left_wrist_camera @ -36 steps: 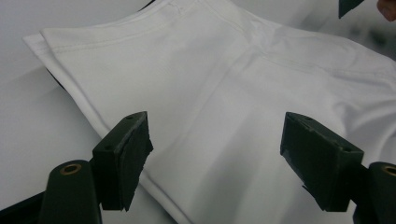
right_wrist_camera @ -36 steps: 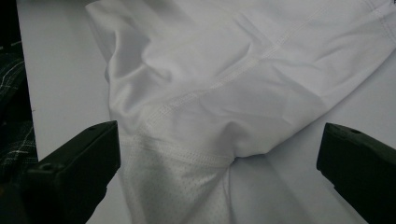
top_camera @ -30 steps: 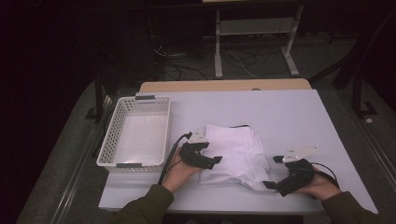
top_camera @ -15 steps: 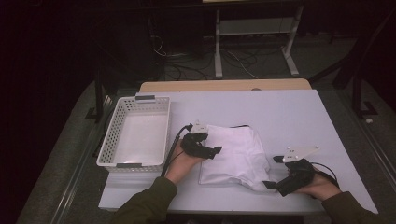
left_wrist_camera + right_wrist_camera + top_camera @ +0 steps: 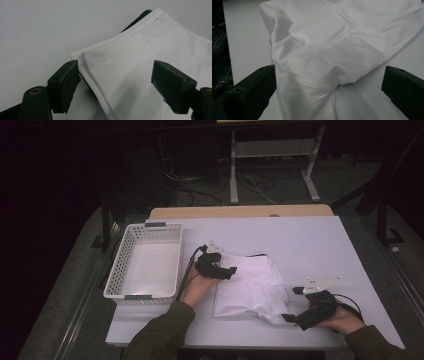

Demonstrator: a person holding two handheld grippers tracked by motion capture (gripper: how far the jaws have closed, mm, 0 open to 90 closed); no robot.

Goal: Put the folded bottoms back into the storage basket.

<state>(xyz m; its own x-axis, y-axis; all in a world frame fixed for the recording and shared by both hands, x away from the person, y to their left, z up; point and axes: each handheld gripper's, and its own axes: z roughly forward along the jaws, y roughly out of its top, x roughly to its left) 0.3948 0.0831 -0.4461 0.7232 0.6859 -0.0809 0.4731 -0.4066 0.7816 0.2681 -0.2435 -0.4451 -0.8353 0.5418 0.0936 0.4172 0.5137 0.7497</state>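
Note:
A folded white garment [image 5: 252, 287] lies on the white table [image 5: 310, 245] in the high view. My left gripper [image 5: 231, 271] is open at the garment's far left corner, and the left gripper view has its jaws spread to either side of the stitched edge of the garment [image 5: 140, 62]. My right gripper [image 5: 292, 304] is open at the near right corner. In the right gripper view the garment [image 5: 337, 45] is rumpled between the wide-apart jaws, with a mesh panel [image 5: 309, 100] at the front.
A white perforated basket [image 5: 145, 262] stands empty at the table's left side. Bare tabletop extends behind and to the right of the garment. Beyond the table are a wooden board edge [image 5: 240, 211], floor cables and a metal frame.
My left gripper has moved away from me along the garment's left side to its far left corner. The right gripper has stayed in place.

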